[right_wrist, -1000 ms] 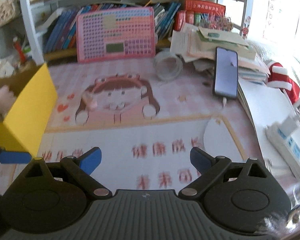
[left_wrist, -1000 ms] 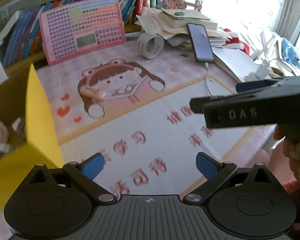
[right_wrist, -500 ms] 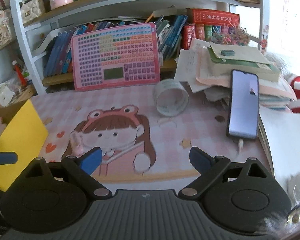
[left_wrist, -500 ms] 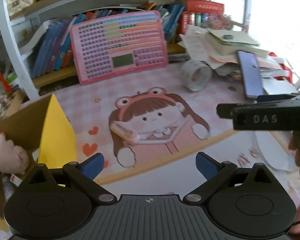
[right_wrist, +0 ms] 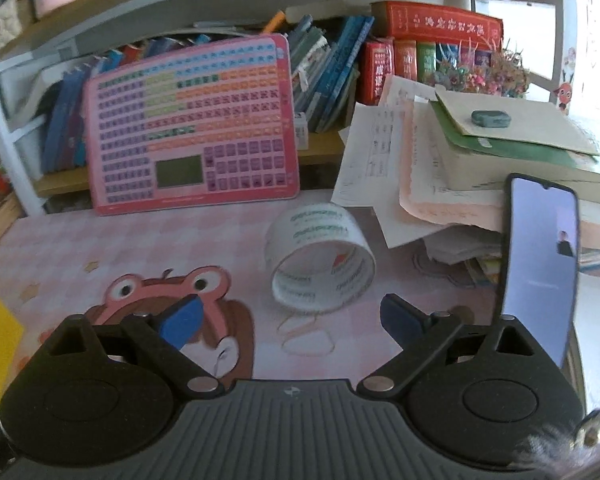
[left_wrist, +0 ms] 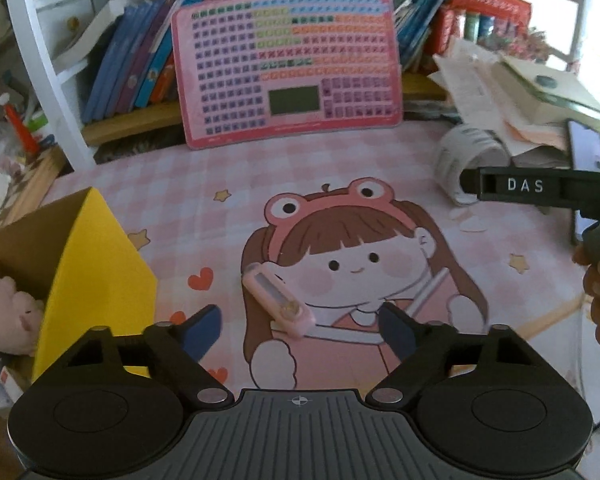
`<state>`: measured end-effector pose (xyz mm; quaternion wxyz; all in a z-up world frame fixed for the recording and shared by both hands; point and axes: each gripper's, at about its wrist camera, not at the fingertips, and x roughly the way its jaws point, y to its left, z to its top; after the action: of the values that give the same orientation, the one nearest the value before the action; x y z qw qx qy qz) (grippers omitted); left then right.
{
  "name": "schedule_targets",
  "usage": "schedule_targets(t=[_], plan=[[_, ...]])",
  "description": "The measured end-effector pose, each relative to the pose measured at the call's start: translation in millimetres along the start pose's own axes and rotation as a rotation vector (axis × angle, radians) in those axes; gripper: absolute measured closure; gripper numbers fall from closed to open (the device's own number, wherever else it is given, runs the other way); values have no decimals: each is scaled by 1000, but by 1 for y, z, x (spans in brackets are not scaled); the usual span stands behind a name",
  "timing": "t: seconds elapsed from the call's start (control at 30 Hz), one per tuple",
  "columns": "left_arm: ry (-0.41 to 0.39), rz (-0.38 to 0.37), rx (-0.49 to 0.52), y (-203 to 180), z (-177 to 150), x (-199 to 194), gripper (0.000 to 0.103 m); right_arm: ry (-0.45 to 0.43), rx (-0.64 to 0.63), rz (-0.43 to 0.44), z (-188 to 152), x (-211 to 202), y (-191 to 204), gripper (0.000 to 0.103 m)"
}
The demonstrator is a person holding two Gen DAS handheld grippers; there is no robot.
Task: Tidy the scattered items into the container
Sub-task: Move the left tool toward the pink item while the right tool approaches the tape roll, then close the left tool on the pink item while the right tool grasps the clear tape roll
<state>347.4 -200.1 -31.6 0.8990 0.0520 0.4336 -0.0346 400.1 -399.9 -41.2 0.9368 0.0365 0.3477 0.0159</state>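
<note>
- The box [left_wrist: 100, 280], yellow outside and brown inside, stands at 9 o'clock in the left view; a pink plush [left_wrist: 8, 304] already lies in it, with some smaller things I cannot make out.
- So, as I judge it, part of the tidying is done, and loose items remain on the worktop [left_wrist: 180, 184].
- A pink case [left_wrist: 278, 300], long and slim, lies flat on the cartoon mat, just ahead of the left gripper [left_wrist: 300, 330], between its fingers' line and slightly toward 11 o'clock.
- The left gripper's fingers are spread wide and hold nothing.
- A tape roll [right_wrist: 320, 264] lies on its side toward 12 o'clock in the right view, near the paper stack [right_wrist: 440, 168].
- The right gripper [right_wrist: 292, 320] faces the roll, fingers wide and empty, not yet touching it.
- A phone [right_wrist: 540, 256] leans at 3 o'clock; whether it counts as scattered I cannot tell.
- The pink board [right_wrist: 192, 132] leans against the books at 11 o'clock.
- Left to do, by my reading: at least the case and the roll into the box.
</note>
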Motion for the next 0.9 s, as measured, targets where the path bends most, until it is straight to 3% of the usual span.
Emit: schedule_targets(t=[0.1,0.2,0.43,0.63,0.7,0.77,0.9], plan=[[40,6,-27,4,5,20,38,16,18,-15,1,19,-4,5],[85,-4,-81,10,7,37,47,26,31,-12,1,33,-8,4],[146,0,-151,18,8,63,57,25,12,-21,3,56,-8,4],[149,-2,-153,19,15,70,63,23,2,-24,7,71,-10,3],[146,11,-151,20,16,71,75,21,0,-25,10,75,-10,3],[140,13,-157,23,16,71,80,16,-1,-23,12,78,-10,4],[135,-7,-168,27,15,69,80,11,-33,-41,13,80,-7,16]])
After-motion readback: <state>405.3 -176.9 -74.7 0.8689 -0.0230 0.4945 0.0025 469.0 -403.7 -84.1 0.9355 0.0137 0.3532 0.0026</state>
